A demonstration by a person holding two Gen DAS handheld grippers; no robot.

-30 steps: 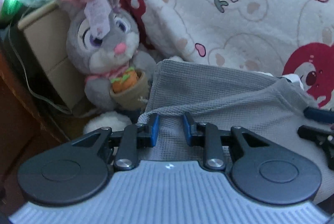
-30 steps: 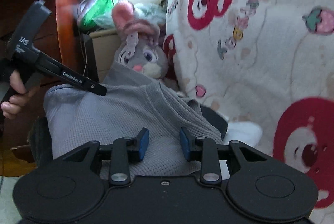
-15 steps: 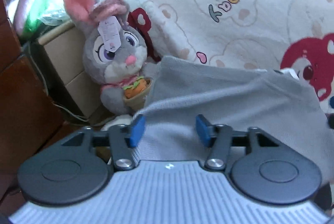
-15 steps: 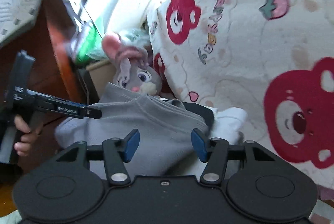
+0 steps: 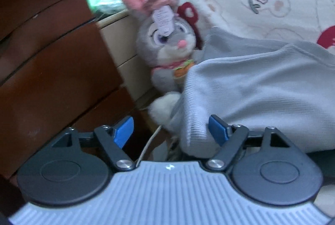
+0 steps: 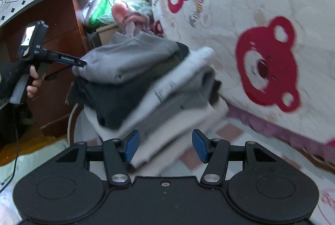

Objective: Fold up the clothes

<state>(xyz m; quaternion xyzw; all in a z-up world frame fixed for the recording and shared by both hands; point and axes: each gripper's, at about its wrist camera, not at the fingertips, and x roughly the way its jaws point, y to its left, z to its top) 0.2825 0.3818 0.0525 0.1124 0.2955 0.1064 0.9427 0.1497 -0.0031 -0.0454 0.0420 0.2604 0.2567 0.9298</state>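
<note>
The left gripper [image 5: 171,130] has its jaws spread wide, a corner of the grey waffle-knit garment [image 5: 257,91] lying just inside its right finger. The right gripper [image 6: 163,145] is likewise spread, gripping nothing. The garment tops a stack of folded clothes [image 6: 150,95] on the bed. Behind sit a plush rabbit [image 5: 165,40], a wooden dresser [image 5: 52,53] and a bear-print blanket [image 6: 261,26].

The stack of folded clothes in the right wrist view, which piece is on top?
The light grey waffle-knit garment tops the stack, above the dark charcoal piece and the paler folded ones.
</note>
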